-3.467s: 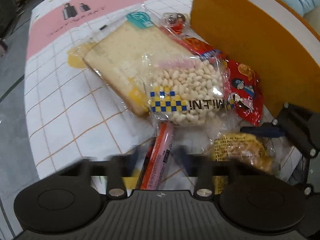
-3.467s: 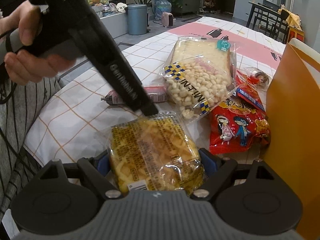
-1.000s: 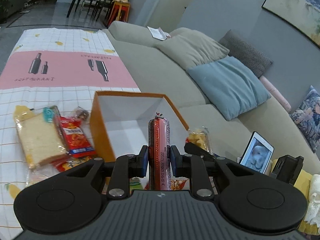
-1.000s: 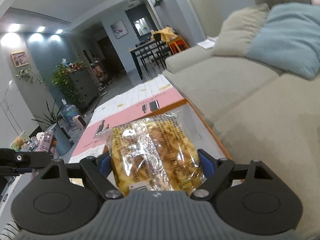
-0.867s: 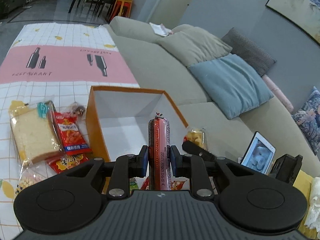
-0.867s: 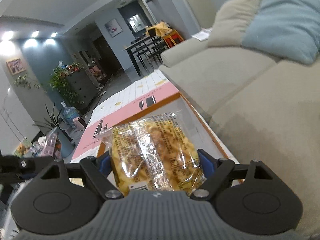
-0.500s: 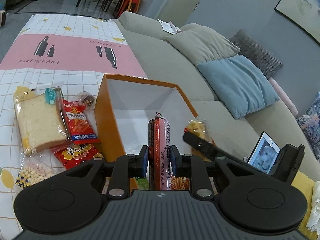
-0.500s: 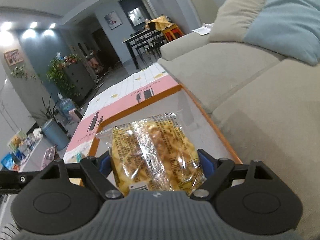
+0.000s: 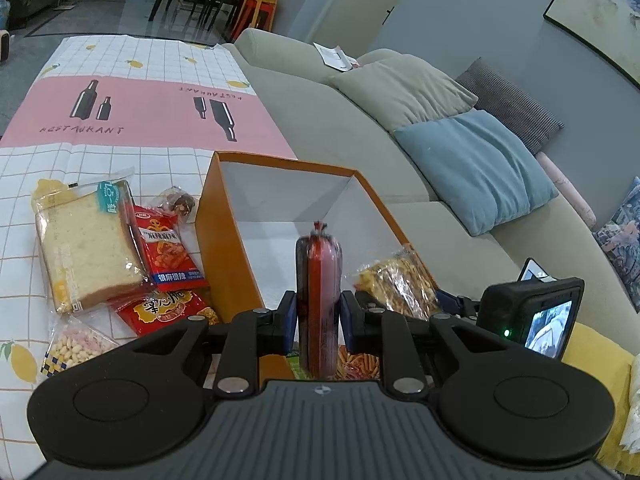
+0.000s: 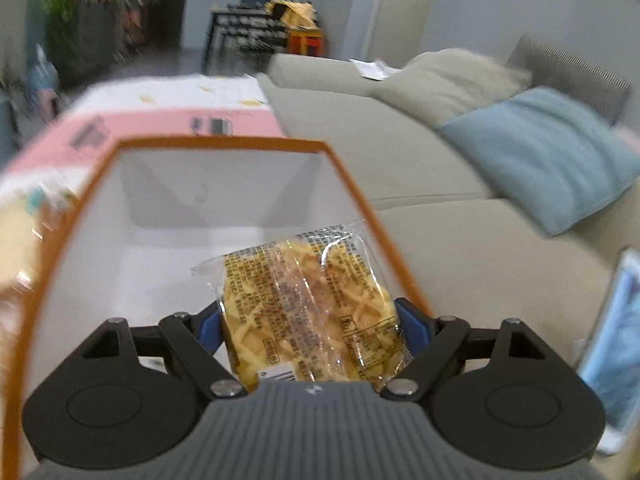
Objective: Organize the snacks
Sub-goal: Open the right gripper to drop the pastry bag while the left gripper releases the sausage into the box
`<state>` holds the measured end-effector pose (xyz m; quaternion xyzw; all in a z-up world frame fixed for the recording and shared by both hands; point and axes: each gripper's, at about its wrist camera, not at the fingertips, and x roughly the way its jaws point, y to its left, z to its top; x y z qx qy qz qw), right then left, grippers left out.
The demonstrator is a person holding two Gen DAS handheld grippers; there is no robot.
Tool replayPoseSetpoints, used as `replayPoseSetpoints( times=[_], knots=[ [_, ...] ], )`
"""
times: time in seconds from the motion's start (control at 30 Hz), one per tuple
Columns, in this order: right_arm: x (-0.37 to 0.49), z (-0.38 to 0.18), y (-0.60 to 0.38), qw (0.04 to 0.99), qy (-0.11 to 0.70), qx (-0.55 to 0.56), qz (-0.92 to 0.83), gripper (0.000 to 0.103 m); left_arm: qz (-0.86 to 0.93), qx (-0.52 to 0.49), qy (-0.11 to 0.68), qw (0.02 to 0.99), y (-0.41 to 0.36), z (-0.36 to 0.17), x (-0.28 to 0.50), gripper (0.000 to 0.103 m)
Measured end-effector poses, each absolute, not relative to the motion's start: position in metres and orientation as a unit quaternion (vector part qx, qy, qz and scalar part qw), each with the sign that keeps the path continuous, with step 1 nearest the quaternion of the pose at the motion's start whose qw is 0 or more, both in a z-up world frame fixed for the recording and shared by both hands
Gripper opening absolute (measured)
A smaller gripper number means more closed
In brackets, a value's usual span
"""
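Note:
My left gripper (image 9: 318, 316) is shut on a red sausage stick (image 9: 318, 280), held upright above the near end of an open orange box (image 9: 224, 240) with a white inside. My right gripper (image 10: 308, 320) is shut on a clear pack of yellow waffle snack (image 10: 308, 304), over the box (image 10: 96, 176) near its right wall. The pack also shows in the left wrist view (image 9: 396, 284), at the box's right rim. On the table left of the box lie a bread pack (image 9: 88, 244), two red snack bags (image 9: 168, 248), a peanut bag (image 9: 76, 344) and a small wrapped sweet (image 9: 178, 200).
The table has a checked cloth with a pink band (image 9: 132, 112). A grey sofa (image 9: 360, 112) with cushions runs along the right side. A phone (image 10: 616, 352) stands at the right. Some snack packs (image 9: 356, 364) lie in the box's near end.
Both grippers have come lower and closer over the box with their snacks. The right gripper has swung to face into the box, with motion blur in its view.

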<state>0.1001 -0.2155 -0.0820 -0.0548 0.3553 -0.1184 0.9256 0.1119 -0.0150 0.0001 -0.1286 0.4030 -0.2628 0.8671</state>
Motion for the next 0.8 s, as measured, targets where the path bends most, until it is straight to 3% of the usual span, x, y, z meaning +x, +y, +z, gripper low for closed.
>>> replayPoseSetpoints(
  times=[0.4,0.53,0.8],
  knots=[
    [0.094,-0.089,-0.217,0.912,0.39,-0.075,-0.1,0.086,-0.276,-0.115,0.407,0.863,-0.028,-0.003,0.108,0.025],
    [0.089,-0.085,-0.211,0.921,0.36,-0.1,-0.106,0.092,-0.275,-0.112,0.404,0.865,-0.03,-0.002,0.106,0.025],
    [0.078,-0.069,-0.207,0.938,0.318,-0.109,-0.087,0.092,-0.268,-0.11,0.409,0.866,-0.033,-0.003,0.109,0.025]
  ],
)
